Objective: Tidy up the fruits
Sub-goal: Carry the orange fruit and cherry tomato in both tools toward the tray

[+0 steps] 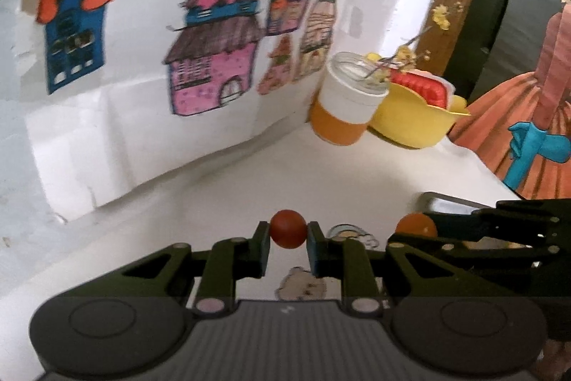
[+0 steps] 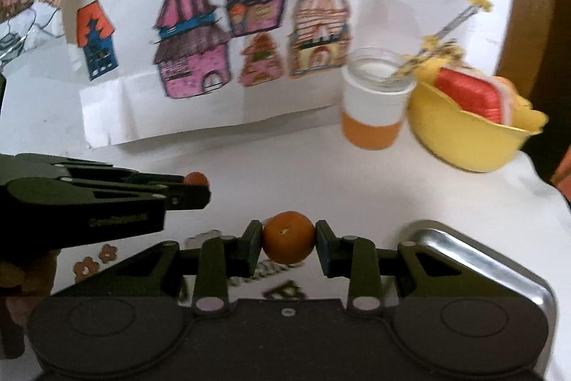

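White desk (image 2: 285,163), surface bearing small printed stickers near front edge. Orange-and-white cup (image 2: 374,106) standing at rear. Yellow bowl (image 2: 464,138) just right of cup, touching or nearly so. Paper sheet of coloured houses (image 2: 214,34) propped left of cup. Metal tray (image 2: 499,259) forward of cup, to its right.

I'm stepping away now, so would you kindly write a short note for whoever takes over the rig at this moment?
Left gripper: shut on a small red fruit, held above the white table.
Right gripper: shut on an orange fruit, also in the air, beside the left one.
Metal tray: just right of the right gripper; its inside is hidden.
Yellow bowl and a cup stand at the back by the wall.
Done: both fruits picked up.
Left: set each fruit down, probably in the tray or bowl; I cannot tell which.
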Motion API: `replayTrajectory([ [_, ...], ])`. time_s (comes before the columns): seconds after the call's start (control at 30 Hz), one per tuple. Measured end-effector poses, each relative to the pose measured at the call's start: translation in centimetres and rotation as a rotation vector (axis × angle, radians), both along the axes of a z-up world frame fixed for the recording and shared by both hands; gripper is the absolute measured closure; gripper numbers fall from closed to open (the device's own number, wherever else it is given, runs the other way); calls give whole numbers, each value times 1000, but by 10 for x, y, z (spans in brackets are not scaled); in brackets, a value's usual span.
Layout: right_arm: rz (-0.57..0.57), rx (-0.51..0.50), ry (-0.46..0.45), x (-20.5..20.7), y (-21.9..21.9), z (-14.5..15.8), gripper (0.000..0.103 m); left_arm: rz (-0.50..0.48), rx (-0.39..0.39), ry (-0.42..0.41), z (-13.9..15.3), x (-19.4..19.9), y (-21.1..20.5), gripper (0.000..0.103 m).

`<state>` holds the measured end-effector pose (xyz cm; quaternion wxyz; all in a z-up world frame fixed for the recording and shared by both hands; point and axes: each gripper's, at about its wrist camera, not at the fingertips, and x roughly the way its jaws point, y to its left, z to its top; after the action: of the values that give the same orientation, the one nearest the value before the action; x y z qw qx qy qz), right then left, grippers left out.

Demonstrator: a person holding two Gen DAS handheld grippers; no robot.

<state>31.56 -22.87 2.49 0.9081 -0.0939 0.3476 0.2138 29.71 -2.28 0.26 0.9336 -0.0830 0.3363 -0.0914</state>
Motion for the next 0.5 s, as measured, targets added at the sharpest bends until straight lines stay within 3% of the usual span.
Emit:
replayTrajectory([
  [0.5, -152, 2, -64, -15, -74, 24, 69, -119, -15, -32, 16, -7, -66, 79],
])
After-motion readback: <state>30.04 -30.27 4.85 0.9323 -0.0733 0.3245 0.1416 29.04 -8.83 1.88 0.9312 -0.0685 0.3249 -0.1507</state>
